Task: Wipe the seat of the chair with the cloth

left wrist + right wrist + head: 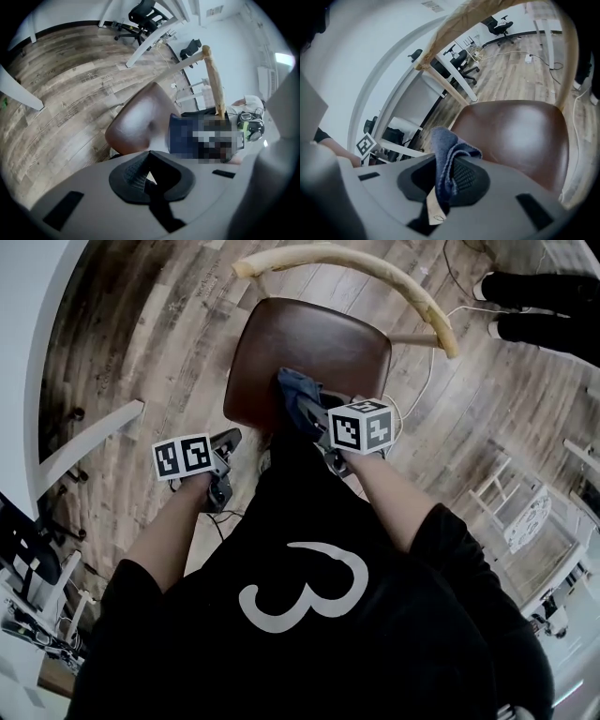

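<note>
The right tool was pinching the blue cloth, which bunched up out of its jaws over the near edge of the brown chair seat just ahead of it. The left tool, jaws pressed together on nothing, hung off to the right tool's left, beside the seat's edge. The pale curved backrest lay beyond the seat.

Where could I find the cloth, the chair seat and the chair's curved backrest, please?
cloth (443, 152): right gripper view, folded blue middle.
chair seat (319, 343): head view, bare brown centre.
backrest (319, 251): head view, pale curved rail.
</note>
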Demonstrator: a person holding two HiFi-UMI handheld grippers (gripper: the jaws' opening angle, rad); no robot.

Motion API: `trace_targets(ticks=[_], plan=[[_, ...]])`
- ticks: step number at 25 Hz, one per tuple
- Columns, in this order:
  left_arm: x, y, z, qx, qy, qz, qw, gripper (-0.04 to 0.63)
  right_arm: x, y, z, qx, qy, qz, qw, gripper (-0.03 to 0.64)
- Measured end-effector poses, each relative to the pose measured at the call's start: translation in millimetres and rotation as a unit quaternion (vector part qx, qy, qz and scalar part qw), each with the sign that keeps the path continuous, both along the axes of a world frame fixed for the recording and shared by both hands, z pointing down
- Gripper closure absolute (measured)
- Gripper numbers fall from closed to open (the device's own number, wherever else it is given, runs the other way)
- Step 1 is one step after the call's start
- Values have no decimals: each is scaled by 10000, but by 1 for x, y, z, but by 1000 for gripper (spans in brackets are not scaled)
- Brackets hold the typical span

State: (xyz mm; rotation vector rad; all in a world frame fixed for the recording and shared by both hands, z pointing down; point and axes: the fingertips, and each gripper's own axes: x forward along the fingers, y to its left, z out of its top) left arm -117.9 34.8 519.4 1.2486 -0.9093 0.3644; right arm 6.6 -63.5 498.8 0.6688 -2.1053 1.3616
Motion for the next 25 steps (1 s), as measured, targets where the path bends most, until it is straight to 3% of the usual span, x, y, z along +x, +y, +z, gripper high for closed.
trace_targets(ticks=[8,13,20,25], plan=[[-2,-4,6,-126,6,-167,9998,583,-49,-56,-13,239,-446,178,9986,561],[-1,-2,13,-184,14,-176,9997,583,-68,-96,-13,300,-667,622,9954,561],[-7,-22,19,-128,183,-683,9974,583,-91,-131,8,17,-877,1120,9898,561],[-11,-35,22,12,119,-681,9976,583,-95,-140,25,-31,-762,1244,9893,561]])
